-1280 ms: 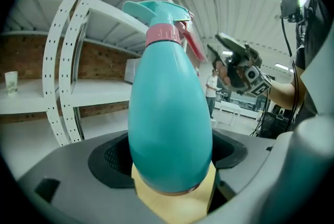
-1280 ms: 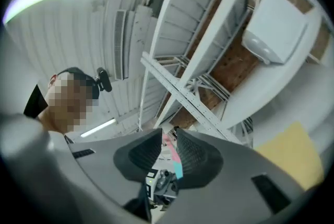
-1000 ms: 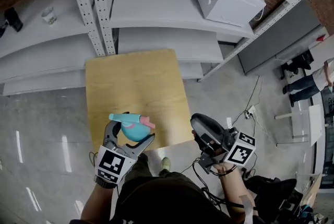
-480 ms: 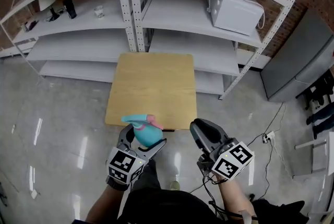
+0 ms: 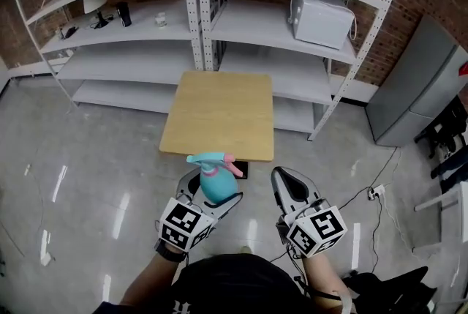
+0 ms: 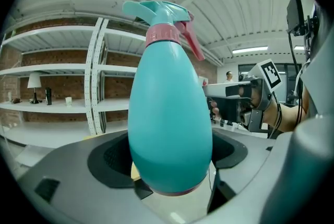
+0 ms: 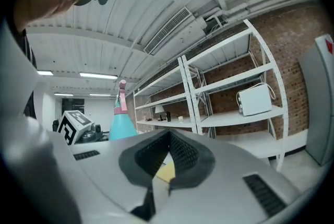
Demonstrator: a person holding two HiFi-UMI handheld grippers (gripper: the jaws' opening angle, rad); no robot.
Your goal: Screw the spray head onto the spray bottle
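The left gripper (image 5: 213,189) grips the spray bottle (image 6: 169,129) upright, its long axis vertical, spray head (image 6: 162,14) on top, nozzle pointing left. The right gripper (image 5: 291,188) jaws have just closed, nothing between.

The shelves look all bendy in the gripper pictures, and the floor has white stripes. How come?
Left gripper view: the wide-angle lens bows the shelves and makes the close spray bottle look huge. Right gripper view: same bowing, dark rounded corners. Head view: the stripes are lamp glare on the shiny floor.
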